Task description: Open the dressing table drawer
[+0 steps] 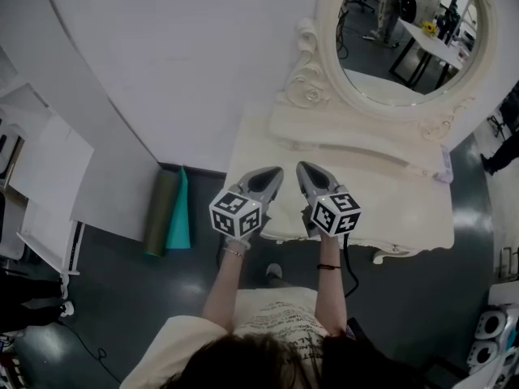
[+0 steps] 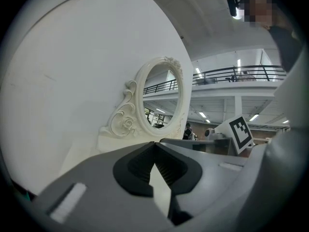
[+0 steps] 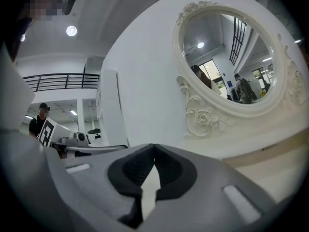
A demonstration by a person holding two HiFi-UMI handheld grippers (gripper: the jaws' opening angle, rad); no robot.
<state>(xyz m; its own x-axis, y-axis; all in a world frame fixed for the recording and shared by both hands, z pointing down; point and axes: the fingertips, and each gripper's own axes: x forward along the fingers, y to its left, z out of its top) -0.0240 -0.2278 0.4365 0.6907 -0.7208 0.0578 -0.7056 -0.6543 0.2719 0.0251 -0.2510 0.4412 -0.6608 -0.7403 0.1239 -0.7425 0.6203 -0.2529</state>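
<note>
The cream dressing table (image 1: 381, 205) stands against the white wall, with an oval mirror (image 1: 409, 35) in a carved frame on top. Its drawer front does not show in any view. My left gripper (image 1: 276, 173) and right gripper (image 1: 301, 168) hover side by side over the tabletop's front left part, both pointing at the wall. Both are shut with nothing between the fingertips. In the left gripper view the jaws (image 2: 154, 143) meet in front of the mirror (image 2: 161, 103). The right gripper view shows its jaws (image 3: 153, 146) closed too, the mirror (image 3: 231, 57) up to the right.
Two rolled mats (image 1: 168, 213), green and teal, lean at the wall left of the table. A white shelf unit (image 1: 40, 189) stands further left. A black cable (image 1: 350, 270) hangs by the table's front, and a carved table leg (image 1: 393, 252) is below its edge.
</note>
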